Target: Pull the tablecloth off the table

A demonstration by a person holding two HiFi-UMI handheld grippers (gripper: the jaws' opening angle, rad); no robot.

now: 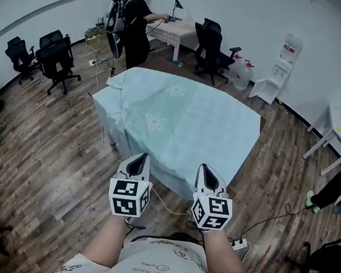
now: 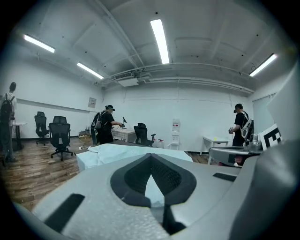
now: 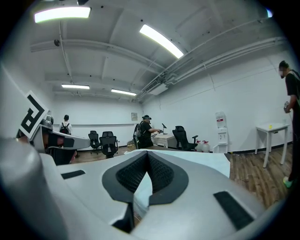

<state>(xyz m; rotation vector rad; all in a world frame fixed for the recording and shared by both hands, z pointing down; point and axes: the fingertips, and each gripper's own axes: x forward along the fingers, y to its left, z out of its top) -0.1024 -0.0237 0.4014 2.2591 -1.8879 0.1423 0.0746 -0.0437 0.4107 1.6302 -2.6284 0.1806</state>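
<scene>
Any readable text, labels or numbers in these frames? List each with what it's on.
No text reads clearly.
Shirt print: lettering, too warped and blurred to read.
Water dispenser label: too small.
Wall sign: too small.
Marker cubes: black-and-white patterns, no words.

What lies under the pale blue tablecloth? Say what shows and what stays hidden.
Only a dark table edge shows past the tablecloth, at its far side. The tabletop itself is covered, so nothing on it can be seen.
</scene>
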